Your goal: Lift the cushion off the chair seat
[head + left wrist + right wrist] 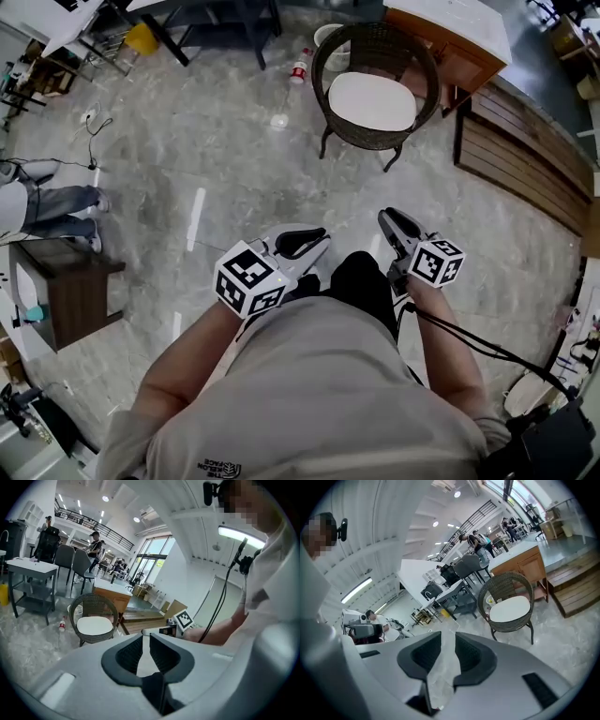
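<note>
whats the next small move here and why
Probably walk closer to the chair, grippers leading: the cushion lies on its seat, well across the floor from the left gripper and right gripper, both with jaws apart and empty.

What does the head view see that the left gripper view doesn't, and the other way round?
Only the head view shows the dark brown wooden side table and, beside it, a person's legs in blue jeans. Only the left gripper view shows the railed upper balcony, the tall windows and the round ceiling lights. Both show the round dark wicker chair with the white cushion on its seat, and the small red-labelled bottle on the grey stone floor.
</note>
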Demonstrator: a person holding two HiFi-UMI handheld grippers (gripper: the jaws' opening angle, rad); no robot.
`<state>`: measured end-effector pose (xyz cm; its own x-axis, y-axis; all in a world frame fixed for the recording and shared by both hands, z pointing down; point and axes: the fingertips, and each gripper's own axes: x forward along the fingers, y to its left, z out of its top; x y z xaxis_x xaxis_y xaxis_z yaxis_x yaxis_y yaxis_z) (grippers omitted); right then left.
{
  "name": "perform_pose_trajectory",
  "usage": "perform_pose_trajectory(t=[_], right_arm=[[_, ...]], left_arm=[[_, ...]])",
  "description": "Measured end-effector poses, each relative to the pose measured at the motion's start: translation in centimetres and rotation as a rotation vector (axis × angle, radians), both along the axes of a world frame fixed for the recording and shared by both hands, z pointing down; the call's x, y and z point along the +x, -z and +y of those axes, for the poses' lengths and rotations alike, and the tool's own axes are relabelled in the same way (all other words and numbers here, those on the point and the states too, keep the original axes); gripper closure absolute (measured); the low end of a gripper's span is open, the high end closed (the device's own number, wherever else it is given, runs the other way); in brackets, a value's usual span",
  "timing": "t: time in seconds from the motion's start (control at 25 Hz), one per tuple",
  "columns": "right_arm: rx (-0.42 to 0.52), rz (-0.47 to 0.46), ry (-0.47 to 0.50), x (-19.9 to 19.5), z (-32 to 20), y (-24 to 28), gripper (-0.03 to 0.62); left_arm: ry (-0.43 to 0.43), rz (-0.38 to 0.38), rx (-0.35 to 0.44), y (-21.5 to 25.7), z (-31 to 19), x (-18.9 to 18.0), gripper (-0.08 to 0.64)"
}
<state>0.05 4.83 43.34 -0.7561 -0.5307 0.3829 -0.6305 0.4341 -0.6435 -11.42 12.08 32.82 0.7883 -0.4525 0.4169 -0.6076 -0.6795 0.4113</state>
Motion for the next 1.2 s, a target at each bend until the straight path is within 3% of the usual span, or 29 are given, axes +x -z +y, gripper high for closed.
perform_pose_trajectory(t=[0.28, 0.52, 0.84, 1.2], right_arm=[[-0.106, -0.032, -0.092, -0.8, -7.4, -5.9, 0.499], [-0.23, -0.136, -0.235, 0.8, -15.2, -12.6, 0.499], [-0.387, -0.344, -0.534, 6.8, -26.0, -22.8, 0.486], [-0.539, -0.445, -0.662, 9.4, -33.8, -34.7, 0.431]], left_arm=[[0.004, 0.01, -0.041, -1.7, -5.3, -1.8, 0.529], [-0.009, -0.015, -0.083, -3.6, -11.0, -1.8, 0.529], [-0.079, -0.02, -0.102, -5.6, -20.2, 3.1, 0.529], [-0.124, 0.006, -0.181, -11.5, -30.8, 8.4, 0.499]])
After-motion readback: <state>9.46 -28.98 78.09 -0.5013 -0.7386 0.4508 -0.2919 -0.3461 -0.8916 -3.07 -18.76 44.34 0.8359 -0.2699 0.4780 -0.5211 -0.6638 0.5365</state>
